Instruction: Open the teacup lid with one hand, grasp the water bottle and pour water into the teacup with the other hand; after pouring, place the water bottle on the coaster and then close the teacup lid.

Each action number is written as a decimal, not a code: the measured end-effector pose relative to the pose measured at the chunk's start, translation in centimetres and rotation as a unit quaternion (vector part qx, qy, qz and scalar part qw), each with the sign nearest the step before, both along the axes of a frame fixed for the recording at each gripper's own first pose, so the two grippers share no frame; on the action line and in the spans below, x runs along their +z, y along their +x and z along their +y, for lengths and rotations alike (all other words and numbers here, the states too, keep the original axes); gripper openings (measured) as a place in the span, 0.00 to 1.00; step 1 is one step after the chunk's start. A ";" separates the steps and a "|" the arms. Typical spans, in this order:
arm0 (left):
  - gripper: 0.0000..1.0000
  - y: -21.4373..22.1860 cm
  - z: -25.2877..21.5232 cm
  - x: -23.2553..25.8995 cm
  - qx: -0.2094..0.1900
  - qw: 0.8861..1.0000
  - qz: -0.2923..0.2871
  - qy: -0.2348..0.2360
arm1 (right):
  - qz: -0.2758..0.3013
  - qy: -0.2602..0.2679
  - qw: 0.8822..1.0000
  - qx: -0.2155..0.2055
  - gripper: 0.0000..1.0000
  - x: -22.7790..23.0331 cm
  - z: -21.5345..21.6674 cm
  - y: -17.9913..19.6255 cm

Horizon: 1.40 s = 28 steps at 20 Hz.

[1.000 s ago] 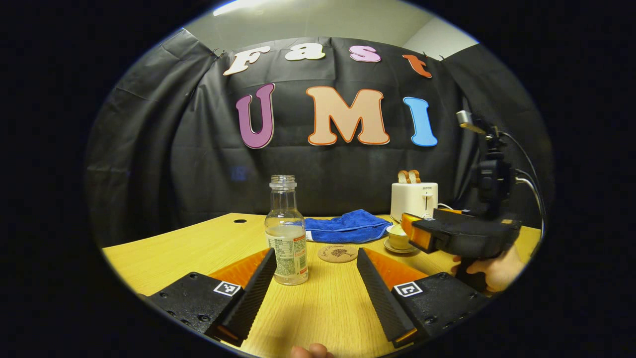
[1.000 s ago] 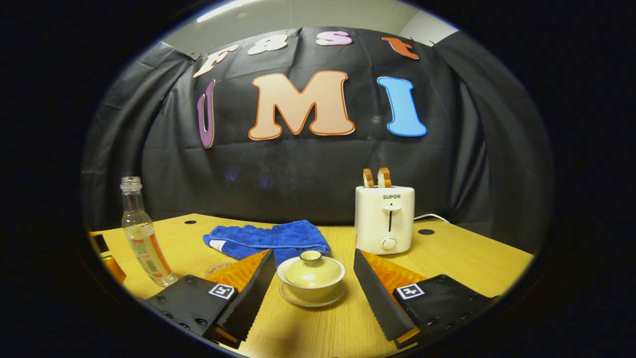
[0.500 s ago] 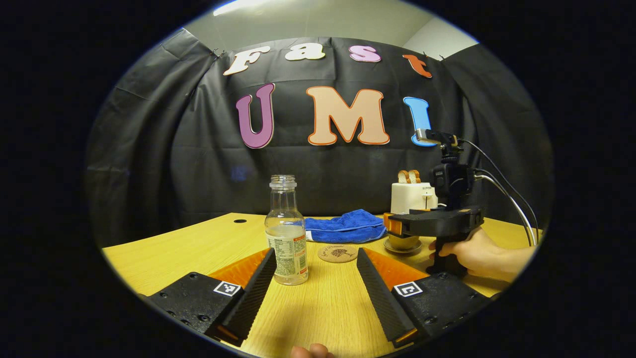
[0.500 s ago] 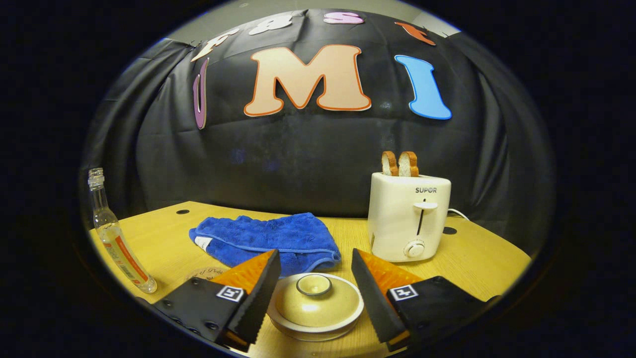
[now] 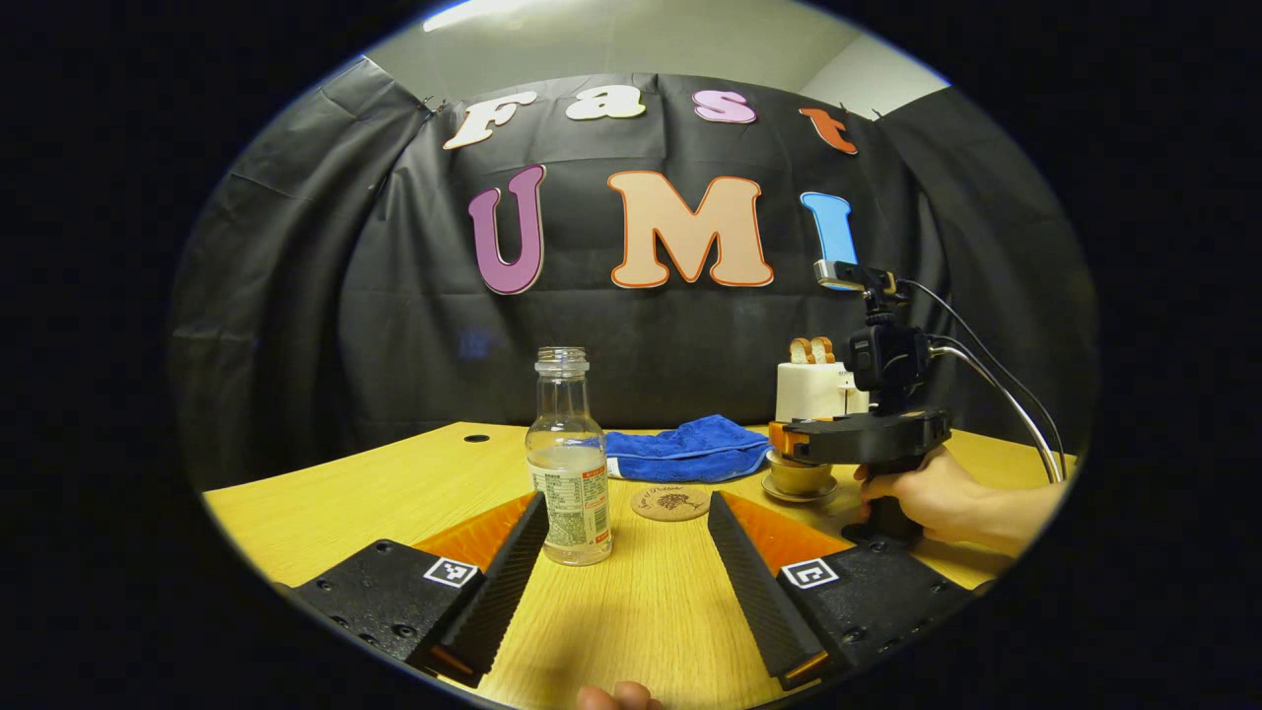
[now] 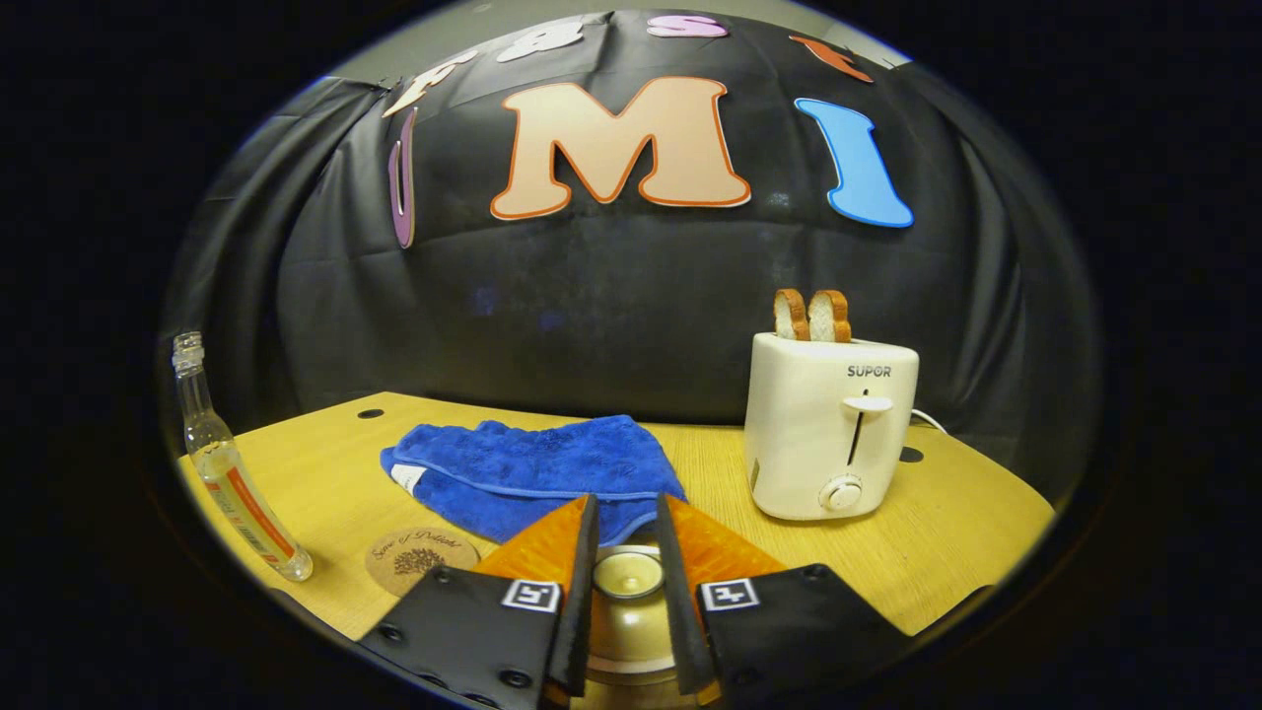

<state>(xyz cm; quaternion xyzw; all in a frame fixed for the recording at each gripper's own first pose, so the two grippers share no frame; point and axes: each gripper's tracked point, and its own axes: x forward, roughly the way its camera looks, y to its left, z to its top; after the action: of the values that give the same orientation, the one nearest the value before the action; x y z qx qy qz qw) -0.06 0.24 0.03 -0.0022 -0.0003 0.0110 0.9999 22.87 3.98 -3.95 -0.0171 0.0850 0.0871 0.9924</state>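
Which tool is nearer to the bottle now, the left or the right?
Left. The left tool is open with the bottle just ahead by its left finger, untouched. The right tool is at the teacup lid, beyond the coaster.

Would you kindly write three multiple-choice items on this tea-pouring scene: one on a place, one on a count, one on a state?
1. Where does the coaster lie?
A. Between the water bottle and the teacup
B. Under the toaster
C. On the blue towel

2. How many bread slices stand in the toaster?
A. One
B. Two
C. Four

3. What state is the teacup lid in?
A. Lying on the towel
B. On the cup, its knob between the right claw's fingers
C. Held by the left claw

Answers:
1 A: the left gripper view shows the coaster between them on the table.
2 B: two tops show.
3 B: the right gripper view shows the fingers closed in on the knob.
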 end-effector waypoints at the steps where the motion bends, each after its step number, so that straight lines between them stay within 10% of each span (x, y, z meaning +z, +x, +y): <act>1: 0.95 0.0 0.0 0.0 0.000 1.000 0.000 0.000 | -0.001 0.000 1.000 0.001 0.38 0.0 0.0 -0.1; 28: 0.95 -0.2 2.6 0.0 0.052 0.999 0.001 0.003 | -0.070 0.036 0.991 0.110 0.25 3.0 -0.7 -10.4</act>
<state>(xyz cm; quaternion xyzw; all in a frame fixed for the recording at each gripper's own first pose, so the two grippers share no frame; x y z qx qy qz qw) -0.23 2.85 -0.01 0.0006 0.0007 0.0627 0.9980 12.42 3.29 -0.96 0.0035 0.0097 0.1969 0.9804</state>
